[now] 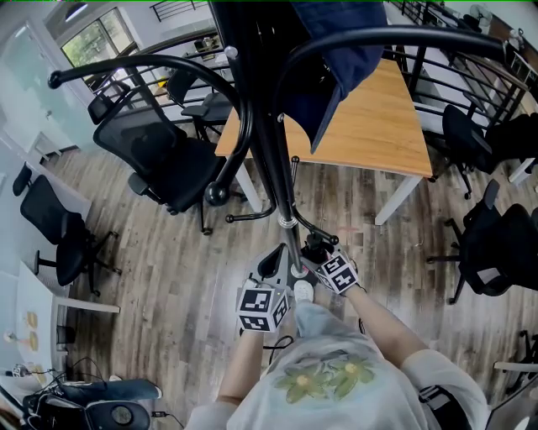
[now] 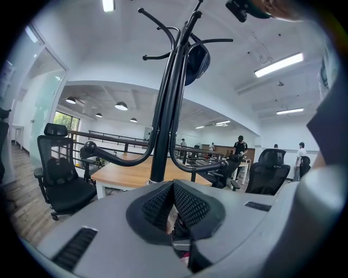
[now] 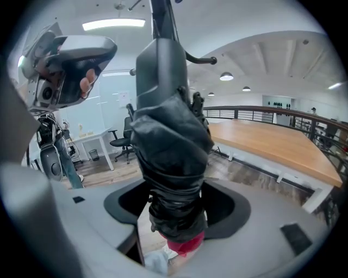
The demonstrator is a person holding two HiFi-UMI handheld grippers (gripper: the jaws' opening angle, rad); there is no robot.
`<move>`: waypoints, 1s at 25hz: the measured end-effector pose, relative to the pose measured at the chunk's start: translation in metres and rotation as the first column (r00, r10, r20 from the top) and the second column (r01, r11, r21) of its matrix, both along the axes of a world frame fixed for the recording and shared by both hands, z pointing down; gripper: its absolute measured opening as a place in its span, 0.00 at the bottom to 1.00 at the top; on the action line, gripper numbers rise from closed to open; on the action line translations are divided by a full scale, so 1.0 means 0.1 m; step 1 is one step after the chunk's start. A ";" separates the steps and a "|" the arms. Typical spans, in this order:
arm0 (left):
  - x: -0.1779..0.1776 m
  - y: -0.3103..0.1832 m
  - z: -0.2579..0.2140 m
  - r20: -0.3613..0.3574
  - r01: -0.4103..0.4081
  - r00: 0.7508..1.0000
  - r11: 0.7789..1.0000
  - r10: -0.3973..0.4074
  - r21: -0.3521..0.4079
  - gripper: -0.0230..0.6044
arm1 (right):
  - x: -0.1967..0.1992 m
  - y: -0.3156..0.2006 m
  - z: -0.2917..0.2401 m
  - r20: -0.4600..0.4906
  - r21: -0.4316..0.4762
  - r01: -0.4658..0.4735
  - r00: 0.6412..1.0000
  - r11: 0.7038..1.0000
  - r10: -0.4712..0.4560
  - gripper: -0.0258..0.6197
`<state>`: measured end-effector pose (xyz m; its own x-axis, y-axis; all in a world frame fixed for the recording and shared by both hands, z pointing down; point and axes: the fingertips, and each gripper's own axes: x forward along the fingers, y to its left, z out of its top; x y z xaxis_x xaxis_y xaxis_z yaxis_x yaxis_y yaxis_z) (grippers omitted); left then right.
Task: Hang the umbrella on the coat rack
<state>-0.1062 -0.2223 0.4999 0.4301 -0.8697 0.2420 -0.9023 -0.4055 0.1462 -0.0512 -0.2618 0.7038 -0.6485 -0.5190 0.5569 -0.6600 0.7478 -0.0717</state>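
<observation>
One coat rack (image 1: 267,159) stands just beyond me, with one dark jacket (image 1: 336,50) on its far side. One folded umbrella (image 3: 171,163) sits upright against it, between the spread, slack jaws of my right gripper (image 3: 175,209) (letting the rack take the weight, I'd guess). My left gripper (image 2: 173,187) is pinched closed and empty, idling nearby.

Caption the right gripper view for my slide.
Folded black umbrella between the open right tongs, coat rack behind.
</observation>
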 end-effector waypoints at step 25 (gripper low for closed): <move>0.06 0.12 0.01 0.009 -0.005 1.000 1.000 0.005 0.006 0.05 | 0.25 0.44 -1.11 0.156 0.177 -0.102 0.985 0.979 0.075 0.47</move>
